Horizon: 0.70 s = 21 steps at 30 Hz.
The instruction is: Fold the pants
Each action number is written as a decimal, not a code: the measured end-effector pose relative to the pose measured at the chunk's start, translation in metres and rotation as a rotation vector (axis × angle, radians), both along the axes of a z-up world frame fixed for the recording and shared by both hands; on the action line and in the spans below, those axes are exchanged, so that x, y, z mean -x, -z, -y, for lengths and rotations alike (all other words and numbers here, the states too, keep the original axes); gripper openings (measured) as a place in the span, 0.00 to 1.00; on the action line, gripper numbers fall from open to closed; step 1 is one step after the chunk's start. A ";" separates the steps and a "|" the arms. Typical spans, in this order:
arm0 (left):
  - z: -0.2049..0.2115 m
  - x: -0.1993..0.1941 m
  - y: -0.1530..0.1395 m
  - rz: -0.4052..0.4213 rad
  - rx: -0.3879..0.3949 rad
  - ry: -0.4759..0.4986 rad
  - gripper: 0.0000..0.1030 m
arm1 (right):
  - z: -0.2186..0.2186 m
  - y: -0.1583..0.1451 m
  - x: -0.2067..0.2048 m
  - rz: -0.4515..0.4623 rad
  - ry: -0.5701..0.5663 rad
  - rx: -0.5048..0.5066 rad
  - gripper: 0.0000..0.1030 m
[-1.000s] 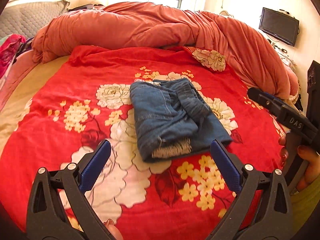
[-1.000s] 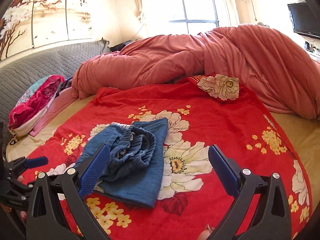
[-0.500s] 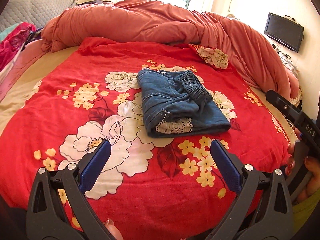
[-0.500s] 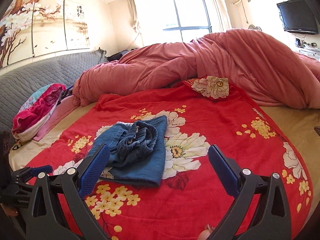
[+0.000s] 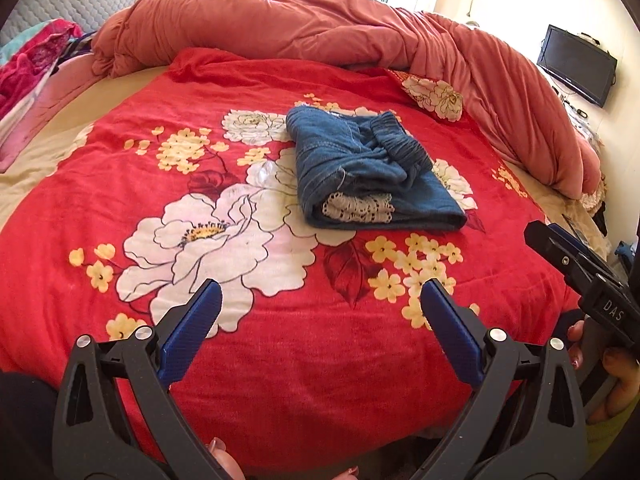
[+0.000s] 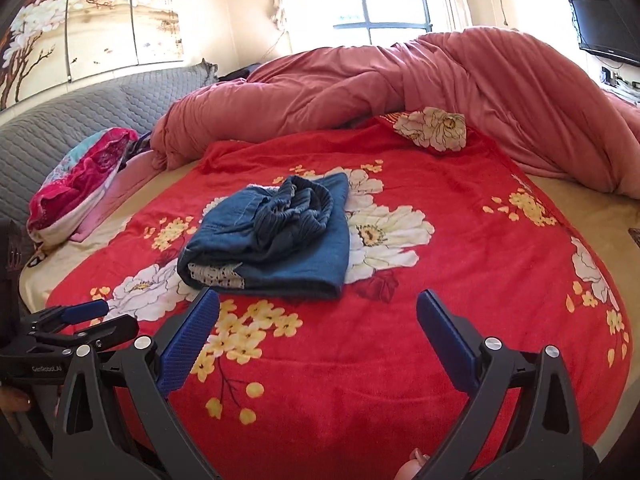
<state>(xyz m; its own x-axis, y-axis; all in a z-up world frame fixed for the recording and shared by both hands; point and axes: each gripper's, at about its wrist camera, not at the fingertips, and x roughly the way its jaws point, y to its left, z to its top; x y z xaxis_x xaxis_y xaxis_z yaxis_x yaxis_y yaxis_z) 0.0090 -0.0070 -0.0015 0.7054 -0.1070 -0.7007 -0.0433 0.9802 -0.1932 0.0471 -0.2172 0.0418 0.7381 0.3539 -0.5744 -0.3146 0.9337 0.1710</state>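
Blue denim pants [image 5: 368, 172] lie folded into a compact bundle on a red floral blanket [image 5: 248, 264], elastic waistband bunched on top and white lace trim at the near end. They also show in the right wrist view [image 6: 280, 236]. My left gripper [image 5: 320, 300] is open and empty, held well back from the pants near the bed's front edge. My right gripper [image 6: 318, 312] is open and empty, also back from the pants. The right gripper shows at the right edge of the left wrist view [image 5: 580, 272].
A rumpled salmon duvet [image 5: 320, 28] runs along the far side of the bed. A floral pillow [image 6: 434, 128] lies by it. Pink and teal bedding [image 6: 76, 184] is piled at the left by a grey quilted headboard [image 6: 80, 120]. A TV [image 5: 576, 64] hangs on the right wall.
Both grippers have pulled back toward the bed's front edge, away from the folded pants. The pants have not moved. Both grippers stay open.
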 end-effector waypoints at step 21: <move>0.001 -0.007 0.005 -0.015 -0.013 0.011 0.91 | -0.004 0.014 -0.012 -0.076 0.008 0.038 0.95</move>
